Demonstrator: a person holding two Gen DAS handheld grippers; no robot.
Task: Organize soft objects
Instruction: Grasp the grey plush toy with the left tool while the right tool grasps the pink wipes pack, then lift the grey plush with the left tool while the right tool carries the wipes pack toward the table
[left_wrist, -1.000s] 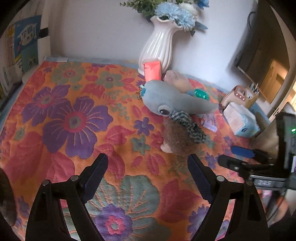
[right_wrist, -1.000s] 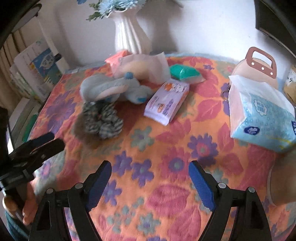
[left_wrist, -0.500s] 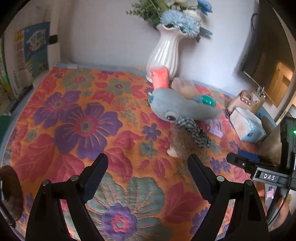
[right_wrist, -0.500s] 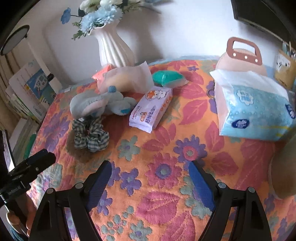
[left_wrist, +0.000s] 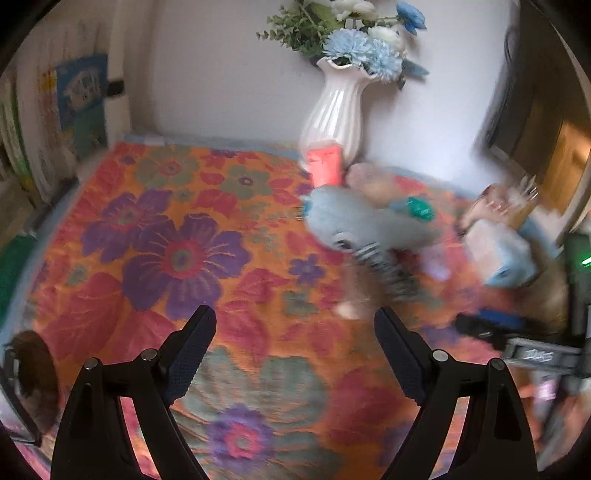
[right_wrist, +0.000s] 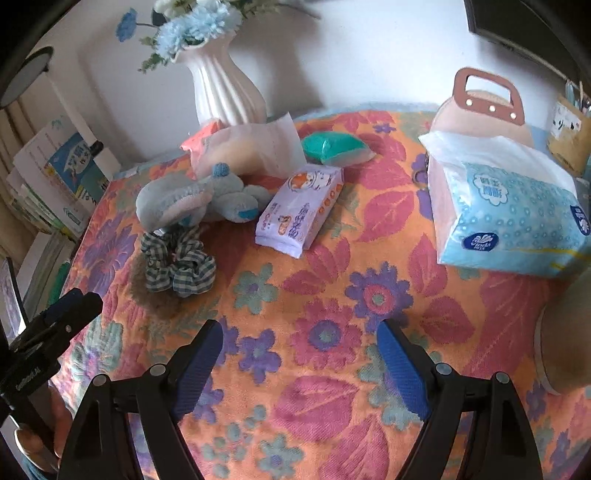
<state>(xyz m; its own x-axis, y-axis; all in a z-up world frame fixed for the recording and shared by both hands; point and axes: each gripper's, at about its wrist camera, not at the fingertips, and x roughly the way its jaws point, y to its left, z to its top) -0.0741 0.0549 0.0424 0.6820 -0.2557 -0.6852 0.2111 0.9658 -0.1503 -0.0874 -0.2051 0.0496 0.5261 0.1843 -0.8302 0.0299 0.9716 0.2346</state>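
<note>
Both views have tipped up a little, but the left gripper and right gripper hang wide apart and empty, with the plush whale and scrunchie untouched near the vase.

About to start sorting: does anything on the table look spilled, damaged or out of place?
Nothing spilled or broken. The soft things lie in a loose heap by the vase: the plush on its side, the scrunchie crumpled against it, the wipes pack askew. Both grippers are open and empty.
</note>
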